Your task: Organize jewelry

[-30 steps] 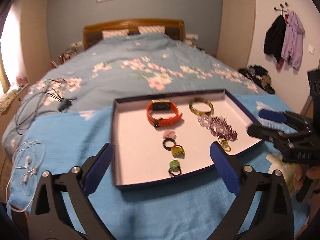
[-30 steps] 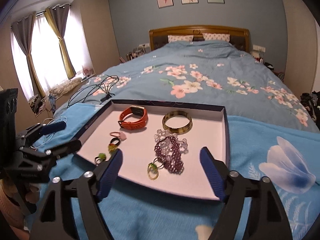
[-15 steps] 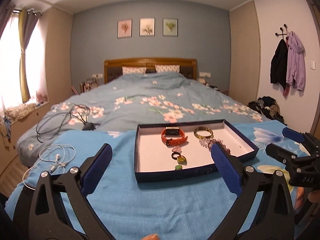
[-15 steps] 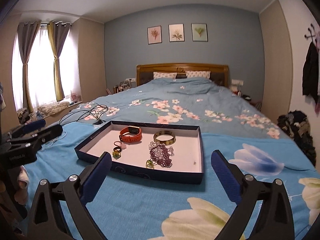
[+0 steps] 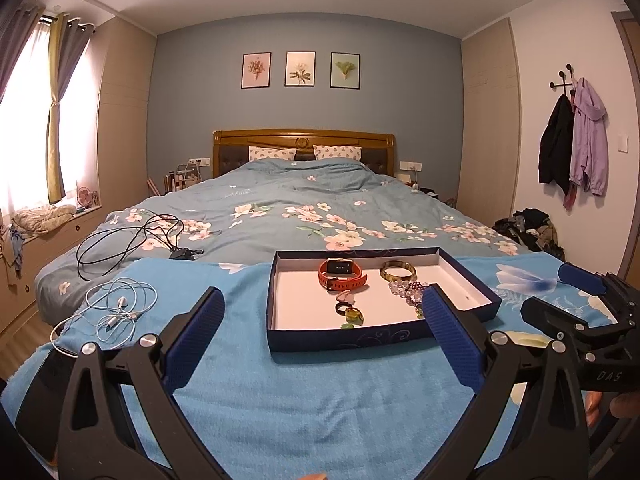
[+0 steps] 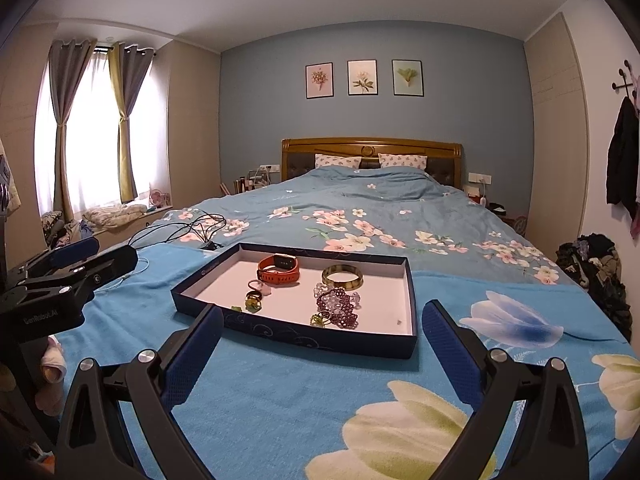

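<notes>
Jewelry tray (image 6: 410, 304) on bed, rings apparently inside, left claw (image 5: 324, 336) and right claw (image 6: 320, 344) spread empty

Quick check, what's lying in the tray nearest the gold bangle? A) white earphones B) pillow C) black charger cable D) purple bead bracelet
D: the purple bead bracelet lies right in front of the gold bangle inside the tray; the earphones and cable lie on the bed outside it.

Navy tray (image 6: 413, 320) on bed (image 6: 360, 216): orange smartwatch (image 6: 279, 268), gold bangle (image 6: 342, 275), purple beaded bracelet (image 6: 338, 306), several rings. Right hand-held gripper (image 6: 320, 354) wide apart, empty.
</notes>
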`<move>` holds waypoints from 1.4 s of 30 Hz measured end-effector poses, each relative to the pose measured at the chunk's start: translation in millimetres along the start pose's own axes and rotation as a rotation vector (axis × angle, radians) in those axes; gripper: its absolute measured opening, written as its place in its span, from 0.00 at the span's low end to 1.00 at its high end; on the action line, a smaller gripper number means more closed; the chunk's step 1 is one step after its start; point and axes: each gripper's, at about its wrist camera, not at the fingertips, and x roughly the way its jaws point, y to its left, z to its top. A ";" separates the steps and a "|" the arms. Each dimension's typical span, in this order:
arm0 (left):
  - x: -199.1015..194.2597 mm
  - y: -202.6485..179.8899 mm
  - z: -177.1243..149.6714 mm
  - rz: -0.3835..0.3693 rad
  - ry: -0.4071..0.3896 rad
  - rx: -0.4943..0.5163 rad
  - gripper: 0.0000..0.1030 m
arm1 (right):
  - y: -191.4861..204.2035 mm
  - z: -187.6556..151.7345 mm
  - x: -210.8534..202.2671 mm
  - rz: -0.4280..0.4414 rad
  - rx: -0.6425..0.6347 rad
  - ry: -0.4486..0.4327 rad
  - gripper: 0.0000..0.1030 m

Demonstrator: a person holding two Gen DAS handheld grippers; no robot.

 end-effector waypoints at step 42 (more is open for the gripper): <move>0.5 -5.1 -3.4 0.003 -0.021 0.002 0.94 | 3.8 0.3 -7.1 -0.010 0.008 -0.024 0.93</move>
